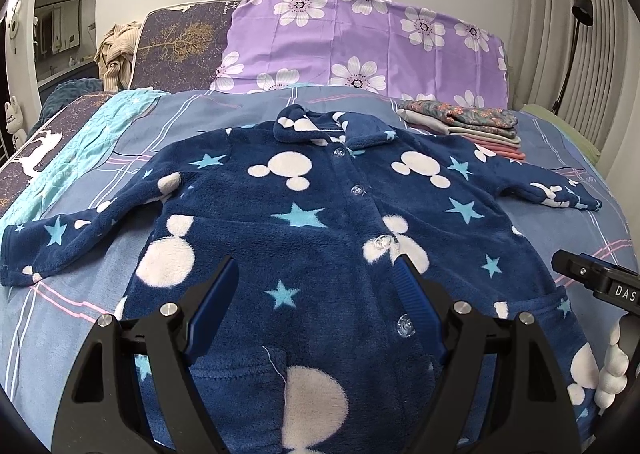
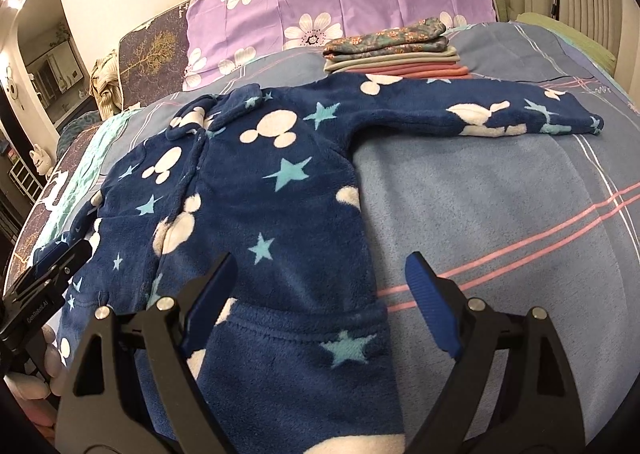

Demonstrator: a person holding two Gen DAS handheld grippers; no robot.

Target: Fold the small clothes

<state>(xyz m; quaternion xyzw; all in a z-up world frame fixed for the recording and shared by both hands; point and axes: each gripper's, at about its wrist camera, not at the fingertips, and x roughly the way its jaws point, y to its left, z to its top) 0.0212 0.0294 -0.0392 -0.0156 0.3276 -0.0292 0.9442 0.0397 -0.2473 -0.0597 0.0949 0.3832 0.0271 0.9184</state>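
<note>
Across the bed (image 1: pixel 100 157), with its blue striped cover, a fleece jacket (image 1: pixel 320 221) lies face up and buttoned, collar toward the purple pillow (image 1: pixel 360 41) and hem toward the cameras; laid flat like this, with both sleeves spread out to the sides, it looks readied for a first fold, which I judge has not yet begun. Beyond the jacket's right shoulder, between it and the pillow, sits a stack (image 1: pixel 468 125) of folded clothes, touching or nearly touching the right sleeve (image 2: pixel 500 113) (probably the finished pile, kept out of the working space). Further from the jacket, off its left shoulder, a beige garment (image 1: pixel 114 57) hangs crumpled at the bed's far corner, and a turquoise cloth (image 1: pixel 80 149) lies along the bed edge beyond the left sleeve (image 1: pixel 60 242). Over the jacket's lower front hovers the left gripper (image 1: pixel 316 298), its jaws wide apart and holding nothing, straddling the button line just above the hem. Over the jacket's right side seam hangs the right gripper (image 2: pixel 324 294), likewise spread and empty, one finger above fleece and the other above bare cover, which suggests it is lined up to pinch that edge. Whether either tip touches the fabric cannot be told.
</note>
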